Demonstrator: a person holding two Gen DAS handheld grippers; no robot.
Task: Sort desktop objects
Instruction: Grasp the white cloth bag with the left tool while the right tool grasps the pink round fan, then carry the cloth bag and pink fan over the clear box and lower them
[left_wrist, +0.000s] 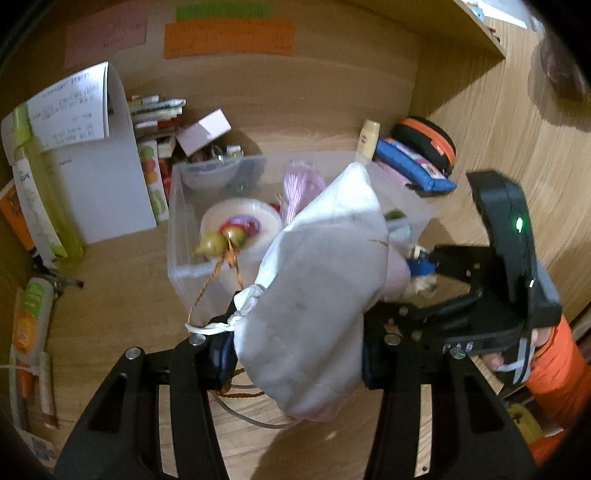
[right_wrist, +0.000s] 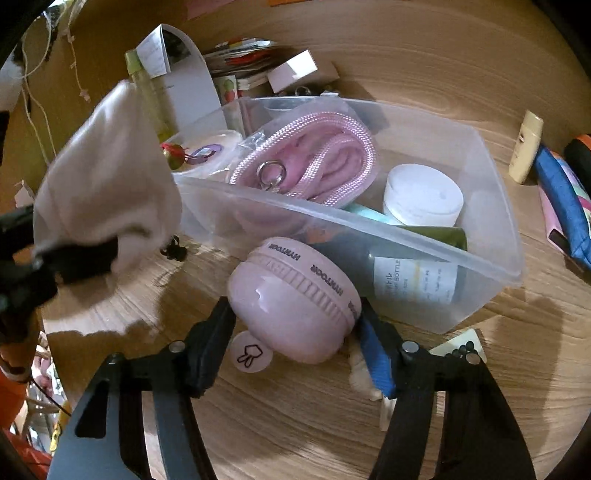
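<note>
L gripper (left_wrist: 295, 350), nearest in the left wrist view: clenched on a white drawstring pouch (left_wrist: 317, 295), pads pressing both sides near its tied neck. Pouch is lifted off the table (left_wrist: 110, 314); an orange cord (left_wrist: 218, 273) w/ two small gourd beads (left_wrist: 221, 240) dangles from the neck at approx 10 o'clock. In the right wrist view the same pouch shows at 9 o'clock, blurred.

R gripper (right_wrist: 295, 325), nearest in its own view: grasping a pink round case (right_wrist: 291, 306) printed HYWTOOR, one pad on each side. Case sits just in front of the near wall of the clear plastic bin (right_wrist: 491, 229); can't tell if it rests on the table or is off it. A round pink tag (right_wrist: 251, 354) w/ a rabbit outline hangs at the case's 7 o'clock.

Next out, inside the bin: pink braided rope (right_wrist: 332, 147) w/ metal ring at center, white round jar (right_wrist: 424, 195) at 3 o'clock of the rope, dark green bottle (right_wrist: 406, 266) lying along the near wall, white lidded tub (right_wrist: 218, 144) at the far left.

Beyond the bin: cream tube (right_wrist: 526, 147) standing at 2 o'clock, blue pencil pouch (right_wrist: 561, 195) beside it, black-orange zip case (left_wrist: 424, 144) behind that. At 11 o'clock a white folder (left_wrist: 103, 177), yellow-green bottle (left_wrist: 48, 192), stack of small boxes (left_wrist: 155, 110).
</note>
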